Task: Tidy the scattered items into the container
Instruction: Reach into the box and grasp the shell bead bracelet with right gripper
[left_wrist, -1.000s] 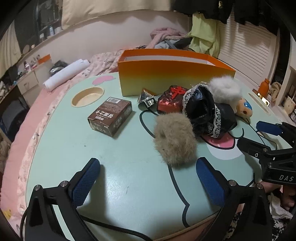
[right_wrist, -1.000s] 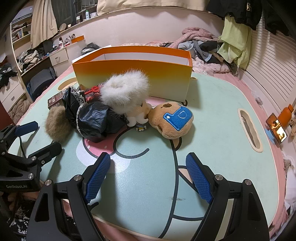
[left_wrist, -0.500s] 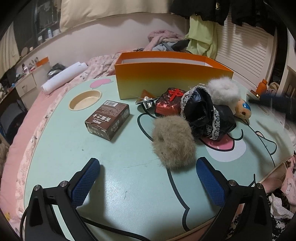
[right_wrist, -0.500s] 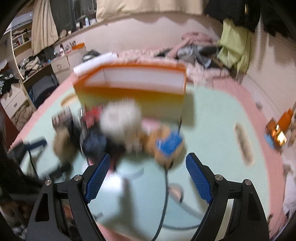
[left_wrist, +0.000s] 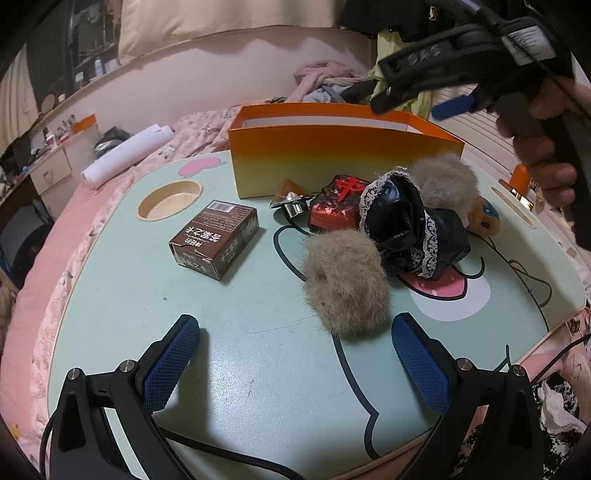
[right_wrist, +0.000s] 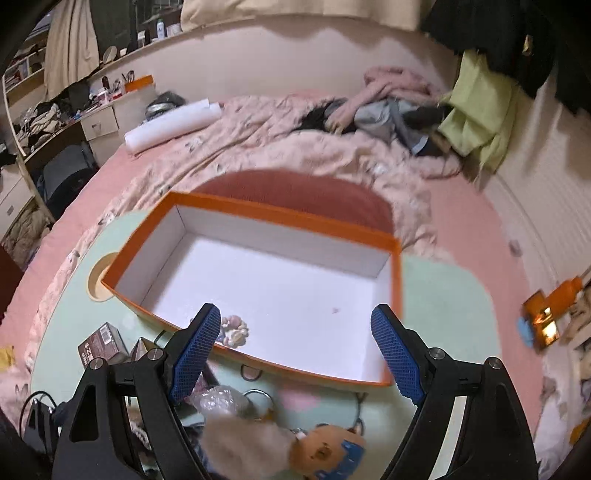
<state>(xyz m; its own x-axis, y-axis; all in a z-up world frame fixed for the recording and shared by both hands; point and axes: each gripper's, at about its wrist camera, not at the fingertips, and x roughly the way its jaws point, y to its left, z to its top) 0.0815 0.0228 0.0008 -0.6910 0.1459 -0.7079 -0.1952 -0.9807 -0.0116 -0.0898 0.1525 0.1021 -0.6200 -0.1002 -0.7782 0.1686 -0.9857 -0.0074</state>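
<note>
1. Nearest to us, the left gripper hovers low over the mint table, its fingers spread wide and grasping nothing.
2. Just beyond its tips lies a beige fur ball, beside a black lace-trimmed bag.
3. A brown carton lies further left, apart from the pile (a red wrapped item and a grey fur ball are there too).
4. Behind them stands the orange box.
5. The right gripper hangs above this box, fingers released and empty; a small pale trinket lies in the box's near left corner.
</note>
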